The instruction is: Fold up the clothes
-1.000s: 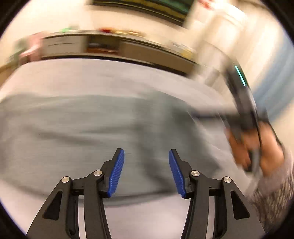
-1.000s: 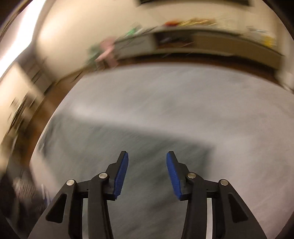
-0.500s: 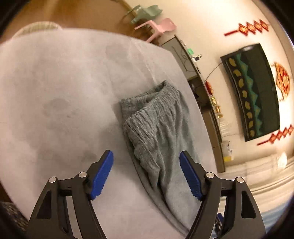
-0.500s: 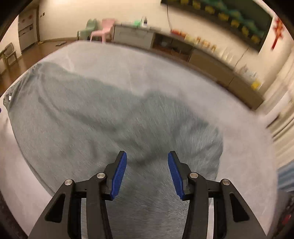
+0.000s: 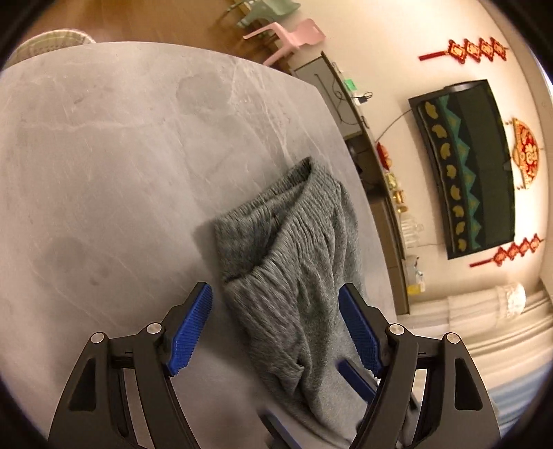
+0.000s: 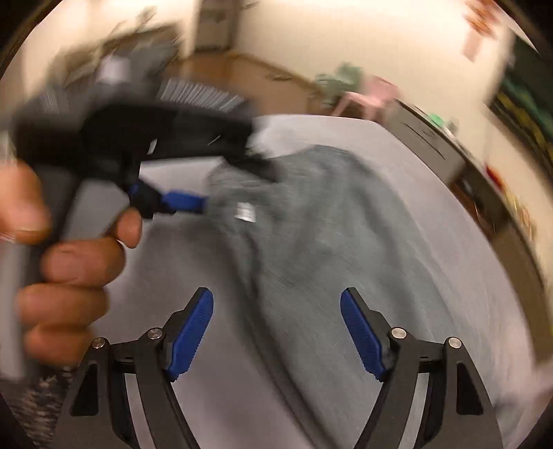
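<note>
Grey sweatpants [image 5: 293,248] lie folded lengthwise on the grey table [image 5: 103,155], the gathered waistband at the far end. My left gripper [image 5: 276,331] is open, its blue pads standing either side of the fabric just below the waistband without pressing it. In the blurred right wrist view the sweatpants [image 6: 328,224] run from the centre up to the left, with a white label [image 6: 244,211] near the waistband. My right gripper [image 6: 276,331] hovers over the pants, its jaws opening and pressing nothing. A hand [image 6: 69,269] holds the left gripper [image 6: 224,183] at the waistband end.
A wicker basket [image 5: 52,38] stands past the table's far left corner. A pink chair [image 5: 293,38] and a green chair [image 5: 266,10] stand on the wooden floor beyond. A low cabinet [image 5: 376,179] runs along the wall under a dark screen [image 5: 466,165].
The left gripper rolled, swung to the waistband end and widened, then held still. The right gripper swept along the pants and opened wide; the left gripper and its hand came into its view.
</note>
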`<state>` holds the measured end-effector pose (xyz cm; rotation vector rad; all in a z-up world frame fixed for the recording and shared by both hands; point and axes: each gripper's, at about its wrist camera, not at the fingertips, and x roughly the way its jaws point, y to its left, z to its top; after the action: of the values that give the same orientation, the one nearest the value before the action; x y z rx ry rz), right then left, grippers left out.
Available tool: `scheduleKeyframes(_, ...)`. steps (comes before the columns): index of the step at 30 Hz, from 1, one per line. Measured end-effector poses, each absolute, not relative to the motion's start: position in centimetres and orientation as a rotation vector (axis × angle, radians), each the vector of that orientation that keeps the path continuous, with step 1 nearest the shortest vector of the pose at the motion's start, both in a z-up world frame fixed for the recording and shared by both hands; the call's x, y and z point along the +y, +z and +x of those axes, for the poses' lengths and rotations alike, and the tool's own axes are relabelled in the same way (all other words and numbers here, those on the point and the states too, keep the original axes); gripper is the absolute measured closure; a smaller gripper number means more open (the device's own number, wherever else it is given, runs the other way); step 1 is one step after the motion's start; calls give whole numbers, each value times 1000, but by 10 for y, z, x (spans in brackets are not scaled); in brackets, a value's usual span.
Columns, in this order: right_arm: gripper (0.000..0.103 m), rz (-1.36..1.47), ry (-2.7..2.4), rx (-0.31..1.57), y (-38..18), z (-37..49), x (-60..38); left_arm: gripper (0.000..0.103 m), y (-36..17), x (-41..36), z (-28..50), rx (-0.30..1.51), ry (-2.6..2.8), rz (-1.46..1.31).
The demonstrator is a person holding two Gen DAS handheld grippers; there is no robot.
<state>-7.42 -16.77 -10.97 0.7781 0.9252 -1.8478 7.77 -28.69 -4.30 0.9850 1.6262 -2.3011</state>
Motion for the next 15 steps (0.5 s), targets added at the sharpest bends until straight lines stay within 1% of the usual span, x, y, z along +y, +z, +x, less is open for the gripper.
scheduleKeyframes(1, 26, 769, -1848, 976, -119, -74, -180, 25, -45, -290, 78, 1640, -2306, 985)
scheduleKeyframes(2, 32, 770, -1866, 984, -122, -77, -188, 25, -46, -291, 79, 1650, -2315, 987)
scheduleKeyframes(3, 36, 775, -1888, 982, -125, -80, -194, 25, -47, -292, 77, 1646, -2330, 991)
scheduleKeyframes(5, 76, 870, -1892, 883, -126, -96, -202, 23, -48, -291, 74, 1638, -2357, 1002)
scheduleKeyframes(6, 80, 920, -1890, 820, -125, -103, -203, 22, -49, -289, 69, 1636, -2374, 1013)
scheduleKeyframes(8, 84, 1003, -1878, 688, -120, -115, -203, 22, -49, -285, 61, 1621, -2399, 1031)
scheduleKeyframes(11, 87, 1082, -1836, 524, -110, -124, -198, 24, -45, -285, 44, 1561, -2407, 1039)
scheduleKeyframes(12, 87, 1101, -1823, 497, -110, -126, -198, 43, -44, -285, 40, 1540, -2405, 1046)
scheduleKeyframes(13, 88, 1119, -1811, 475, -111, -127, -199, 82, -43, -284, 33, 1472, -2415, 1085)
scheduleKeyframes(14, 88, 1128, -1803, 470, -113, -127, -201, 81, -42, -283, 29, 1434, -2425, 1109)
scheduleKeyframes(15, 88, 1144, -1785, 468, -115, -128, -202, 82, -40, -284, 31, 1420, -2433, 1091)
